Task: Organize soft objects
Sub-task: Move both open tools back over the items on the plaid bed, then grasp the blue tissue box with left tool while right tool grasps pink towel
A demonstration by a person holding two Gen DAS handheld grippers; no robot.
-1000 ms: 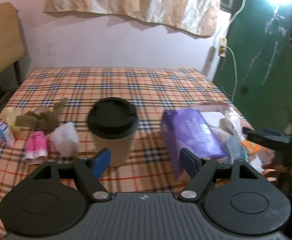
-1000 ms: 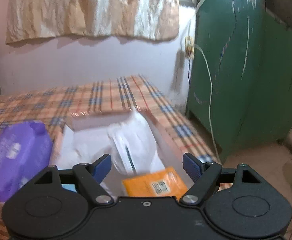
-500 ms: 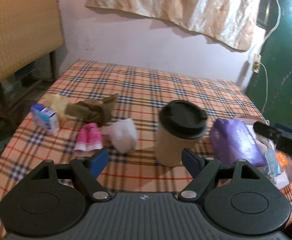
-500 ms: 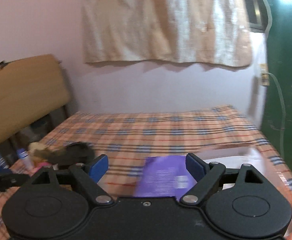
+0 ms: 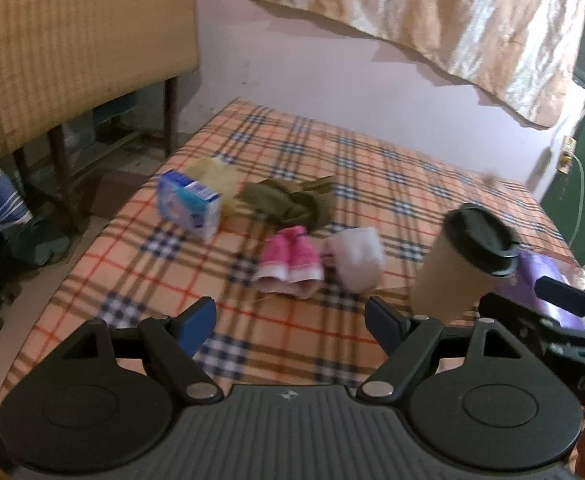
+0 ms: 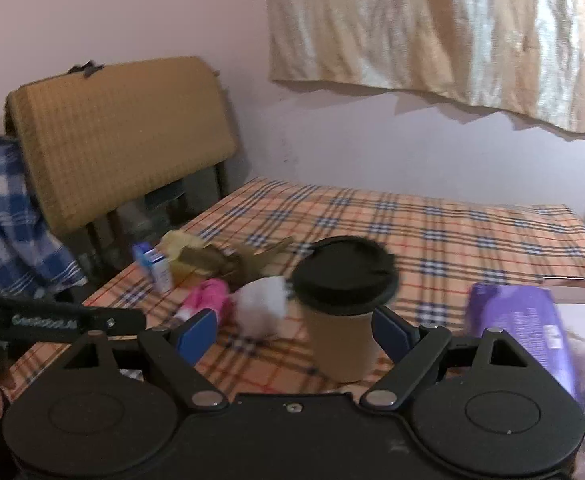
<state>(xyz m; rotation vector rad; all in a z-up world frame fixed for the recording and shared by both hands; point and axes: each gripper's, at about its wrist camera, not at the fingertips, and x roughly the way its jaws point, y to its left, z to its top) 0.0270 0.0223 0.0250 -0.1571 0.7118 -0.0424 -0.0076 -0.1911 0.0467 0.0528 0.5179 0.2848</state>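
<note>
Soft items lie on the plaid bed: pink socks (image 5: 288,260) (image 6: 208,298), a white wad (image 5: 354,258) (image 6: 260,306), an olive cloth (image 5: 292,202) (image 6: 228,258) and a yellow piece (image 5: 212,176) (image 6: 180,242). My left gripper (image 5: 290,320) is open and empty, short of the socks and the wad. My right gripper (image 6: 292,328) is open and empty, facing a lidded paper cup (image 6: 344,312) (image 5: 464,264) that stands beyond its tips. Its fingers (image 5: 564,300) show right of the cup. A purple pack (image 6: 524,320) (image 5: 540,280) lies in the box on the right.
A blue and white carton (image 5: 188,204) (image 6: 154,266) stands beside the yellow piece near the bed's left edge. A padded chair (image 5: 72,40) (image 6: 120,136) stands left of the bed. The cardboard box rim (image 6: 572,280) is at the right. A curtain hangs on the back wall.
Both grippers swung left. The right one left the box with nothing in it and now faces the cup. The left one moved from the cup toward the socks and the wad.
</note>
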